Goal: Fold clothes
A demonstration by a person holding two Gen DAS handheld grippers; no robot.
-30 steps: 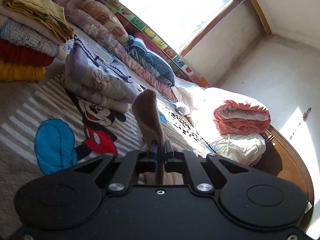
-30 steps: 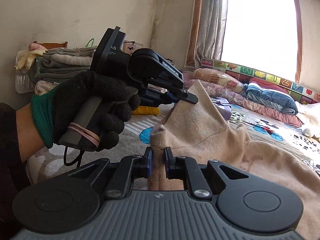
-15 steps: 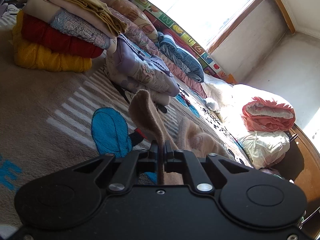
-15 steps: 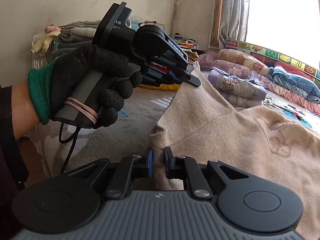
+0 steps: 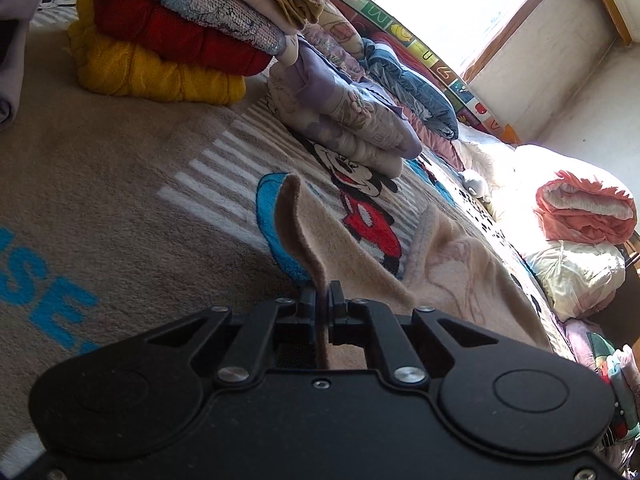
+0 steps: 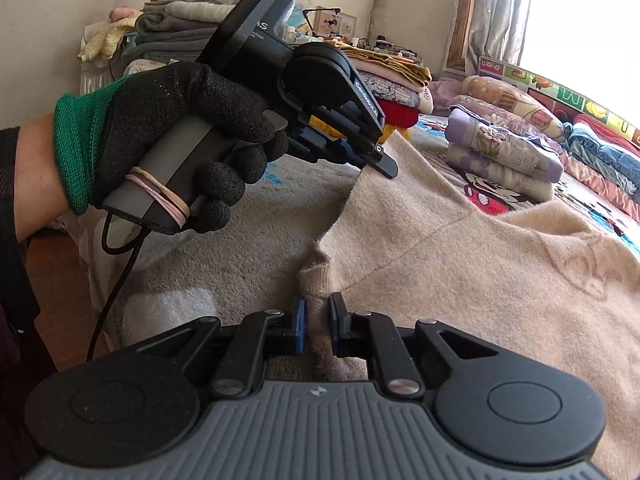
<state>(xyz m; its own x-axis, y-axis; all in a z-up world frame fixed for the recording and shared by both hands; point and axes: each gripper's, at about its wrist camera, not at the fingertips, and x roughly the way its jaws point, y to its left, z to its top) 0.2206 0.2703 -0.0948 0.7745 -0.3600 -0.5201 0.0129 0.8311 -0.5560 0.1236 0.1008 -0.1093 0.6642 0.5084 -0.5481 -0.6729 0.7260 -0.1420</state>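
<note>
A beige fuzzy sweater (image 6: 460, 256) lies spread over the cartoon-print blanket (image 5: 120, 184) on the bed. My left gripper (image 5: 322, 296) is shut on a thin edge of the sweater (image 5: 304, 232), which stands up in a curled flap in front of the jaws. In the right wrist view the left gripper (image 6: 386, 166) is held by a black-and-green gloved hand (image 6: 168, 120) and lifts a corner of the cloth. My right gripper (image 6: 318, 312) is shut on a bunched fold at the sweater's near edge, close to the bed.
A stack of folded yellow, red and sequinned clothes (image 5: 168, 40) sits at the back left. Folded floral quilts (image 5: 352, 120) lie behind the sweater, pillows (image 5: 408, 76) run under the window. A pink rolled duvet (image 5: 584, 208) lies at right. Grey folded items (image 6: 180, 28) are piled by the wall.
Both grippers have sunk toward the bed with the sweater in them and tilted further down. The raised cloth now hangs lower and more of it rests on the blanket.
</note>
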